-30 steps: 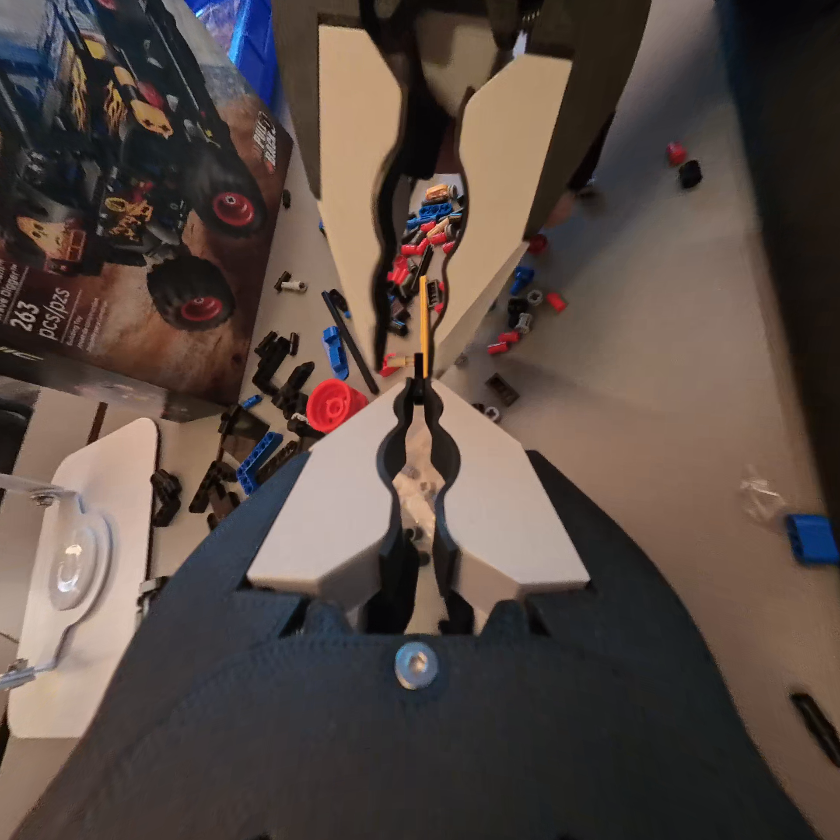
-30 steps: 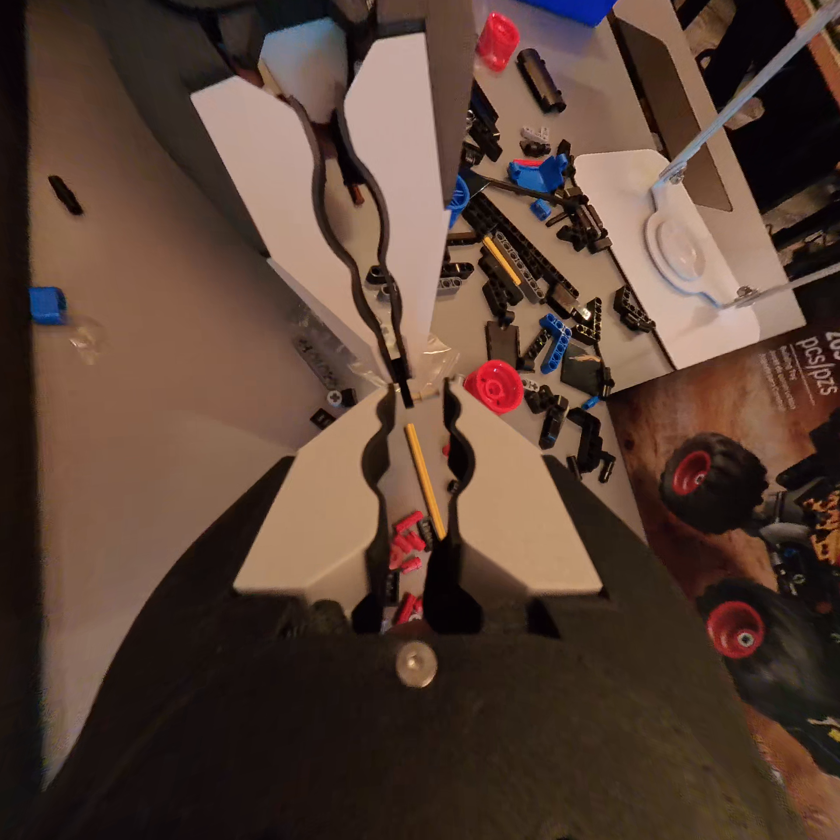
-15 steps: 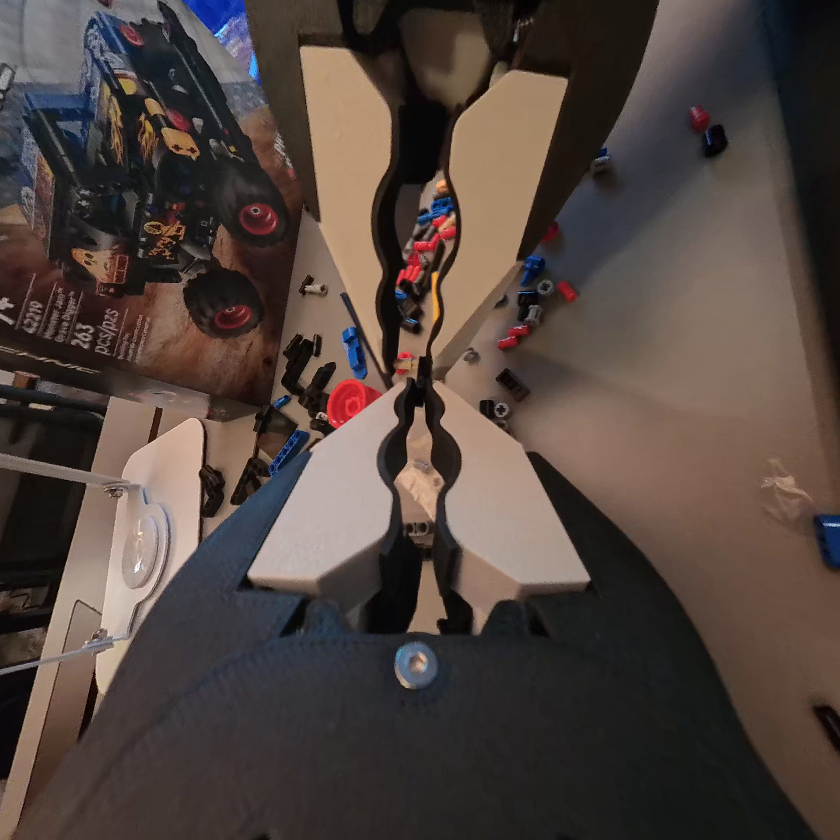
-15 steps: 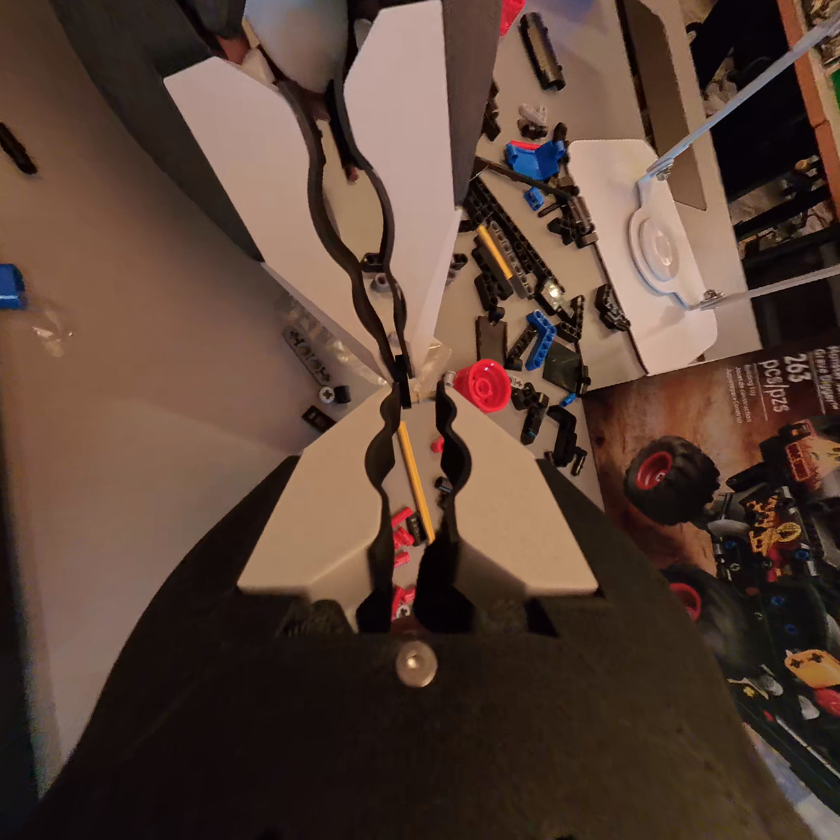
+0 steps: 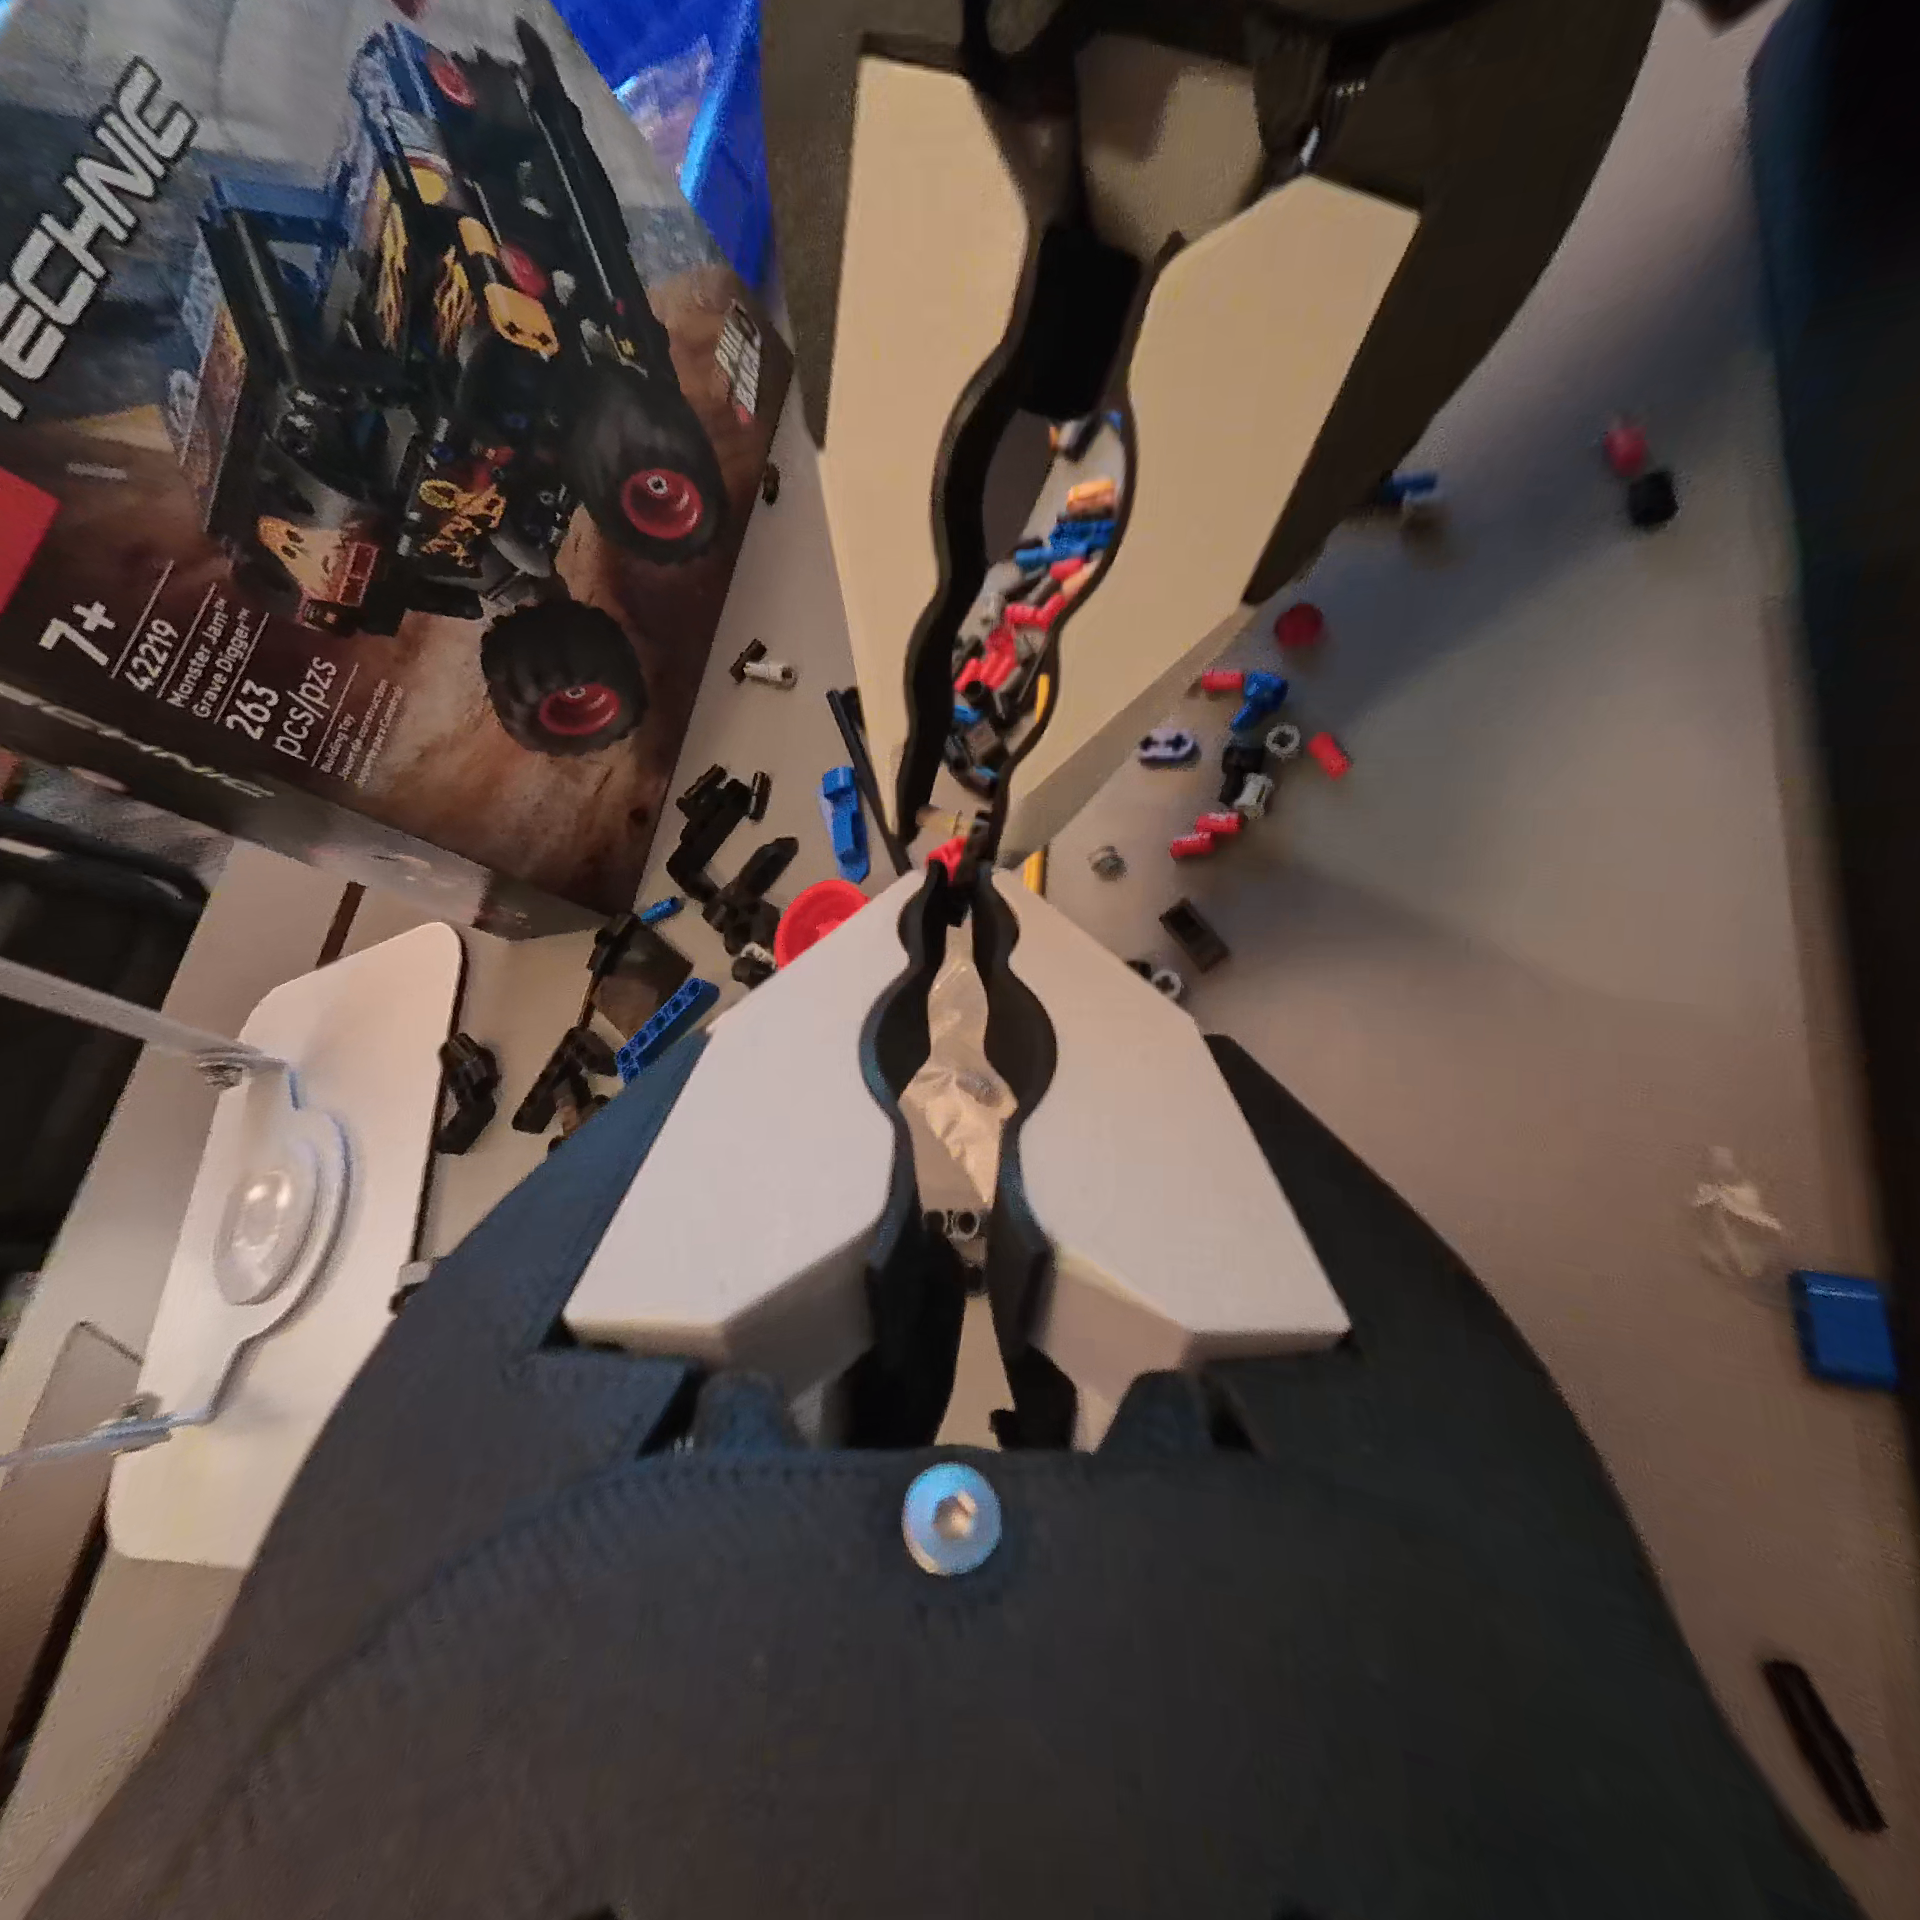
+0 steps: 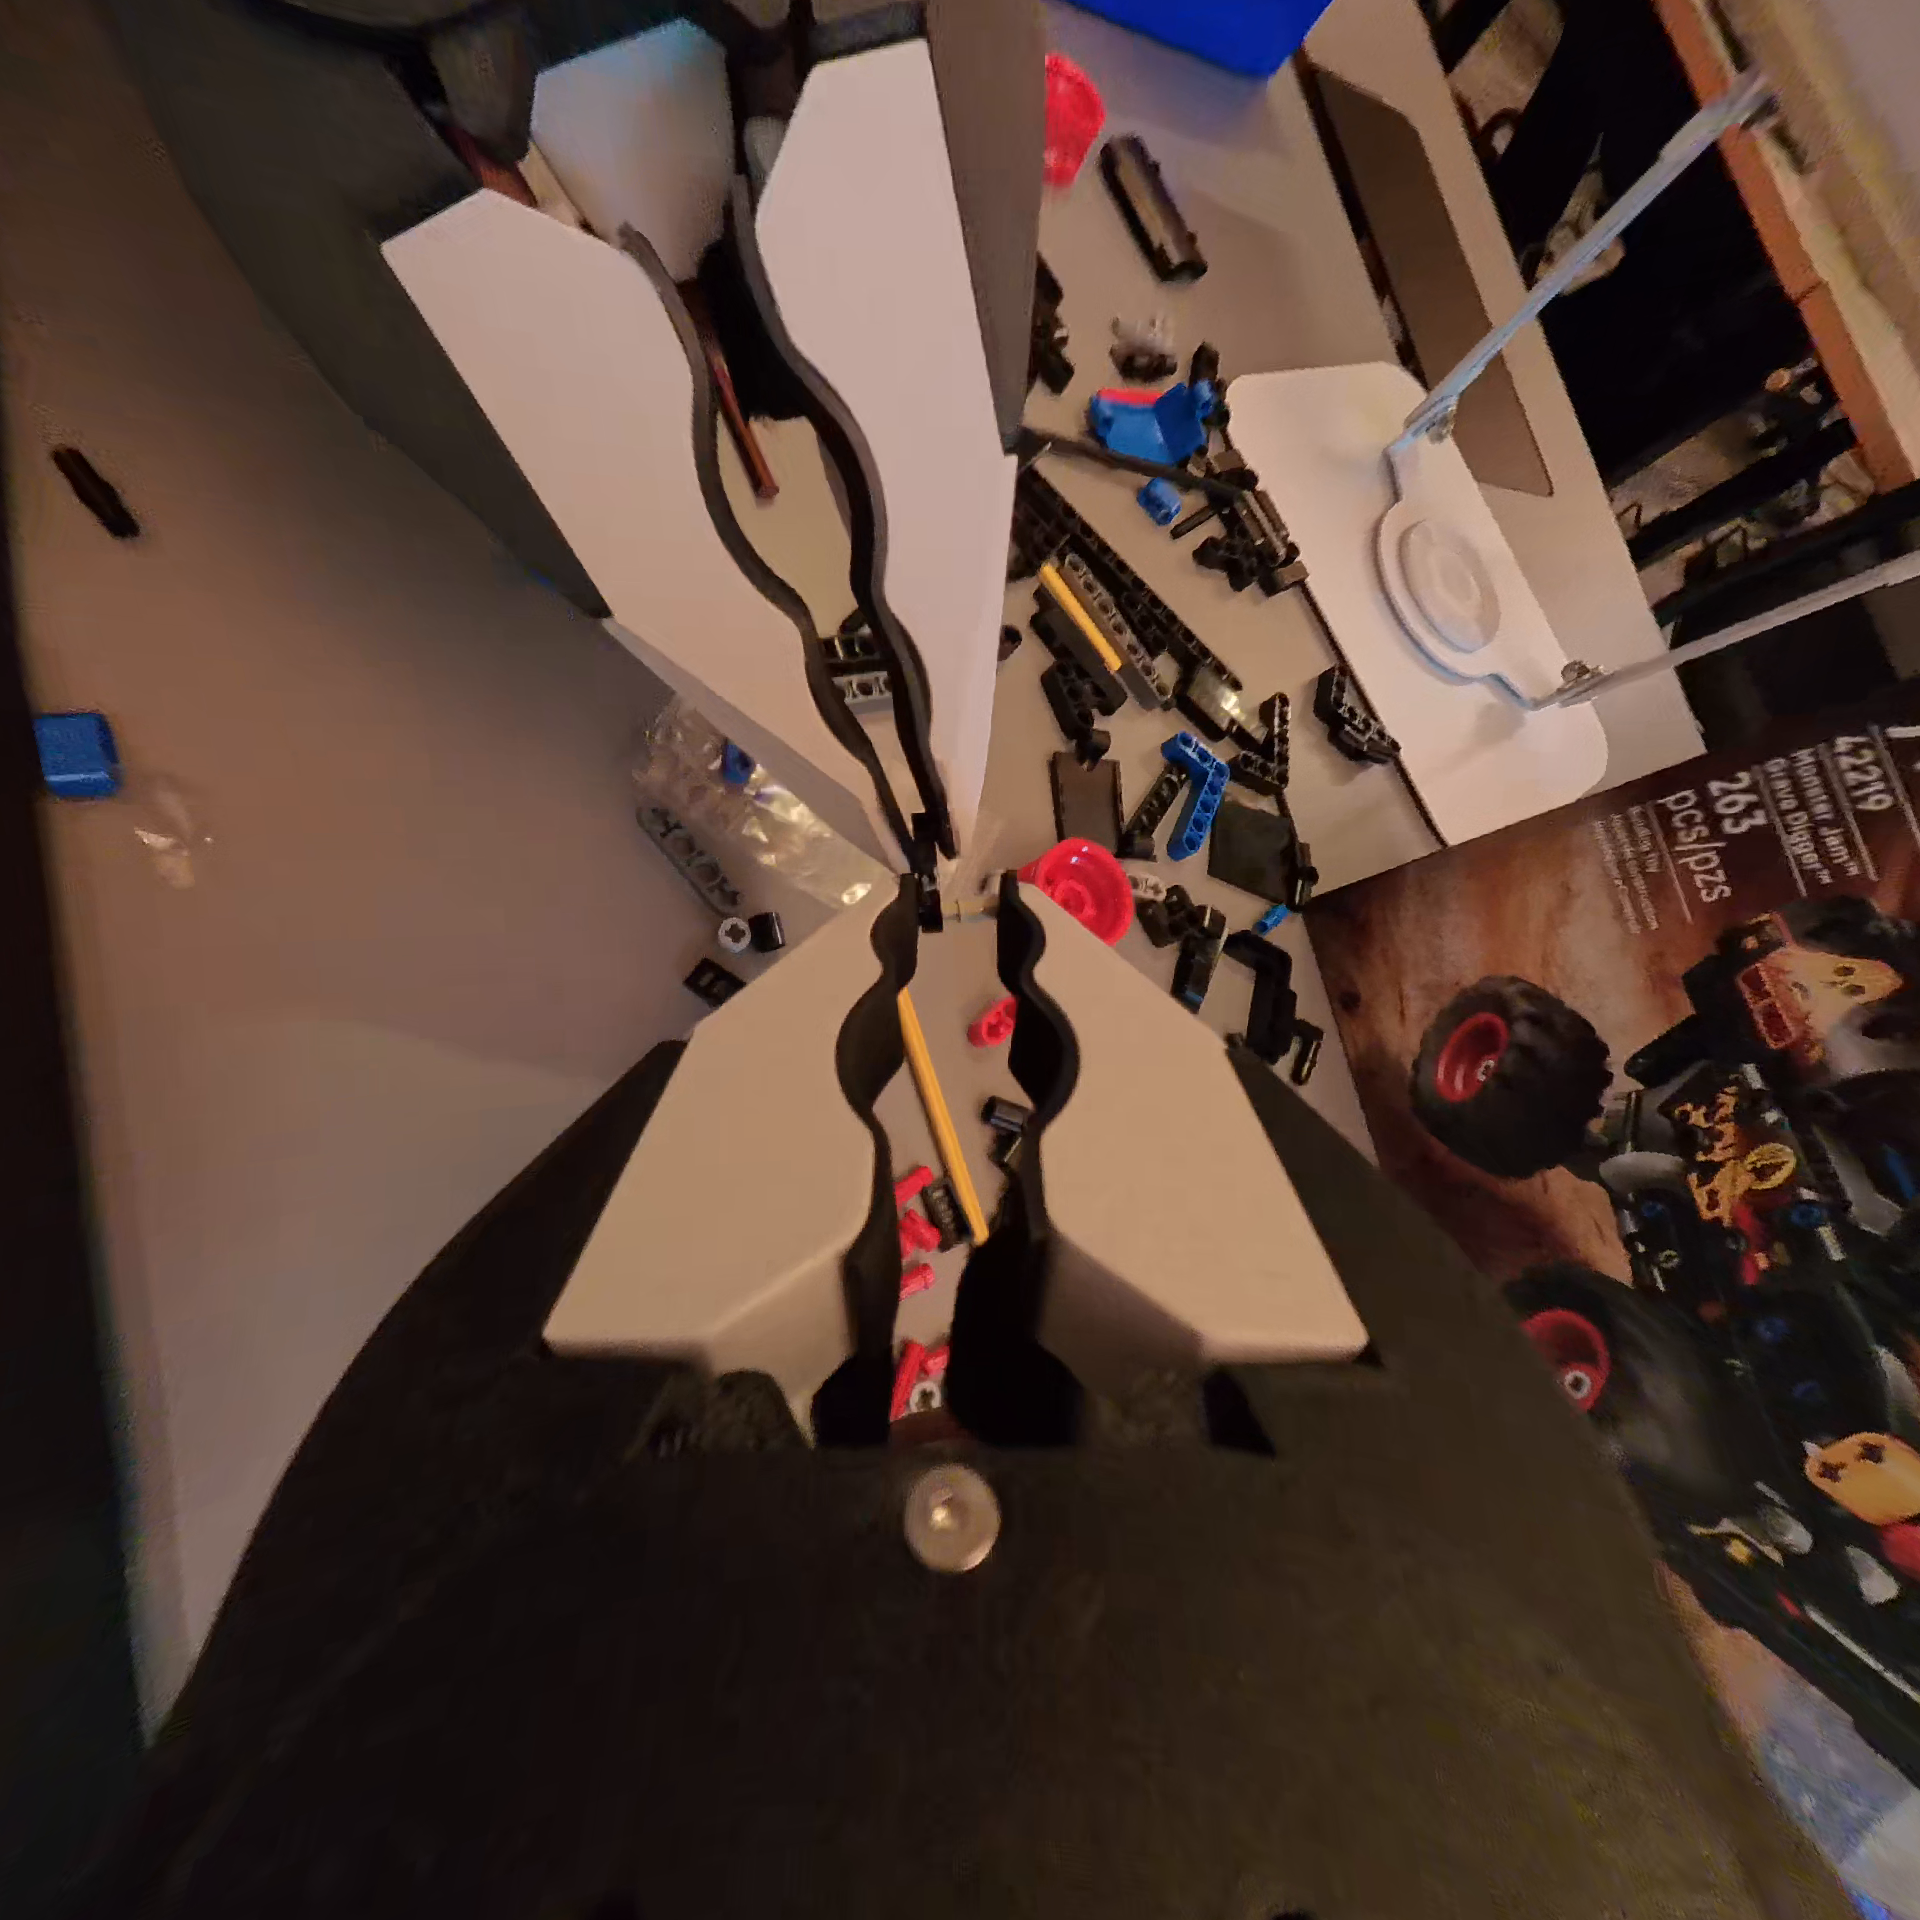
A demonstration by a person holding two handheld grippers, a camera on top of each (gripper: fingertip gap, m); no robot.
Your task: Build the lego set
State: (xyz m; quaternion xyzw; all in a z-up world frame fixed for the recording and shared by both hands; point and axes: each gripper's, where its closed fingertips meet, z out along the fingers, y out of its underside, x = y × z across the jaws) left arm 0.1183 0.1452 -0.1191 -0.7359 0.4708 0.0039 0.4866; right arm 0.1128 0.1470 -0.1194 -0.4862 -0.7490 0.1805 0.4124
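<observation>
Right now a tiny black lego pin (image 6: pixel 928 896) sits high above the grey table (image 5: pixel 1507 935), squeezed in the tips of the left gripper (image 5: pixel 956 883). The right gripper (image 6: pixel 961 899) meets it tip to tip with its fingers a little apart, and a small pale piece (image 6: pixel 977 906) sits in the gap. I think two small parts are being joined; next comes a gentle, straight push. Below lie a red wheel hub (image 6: pixel 1081 888), a long yellow rod (image 6: pixel 940 1117) and small red pins (image 5: pixel 997 655). The lego box with a truck picture (image 5: pixel 343 447) lies nearby; I cannot see inside.
</observation>
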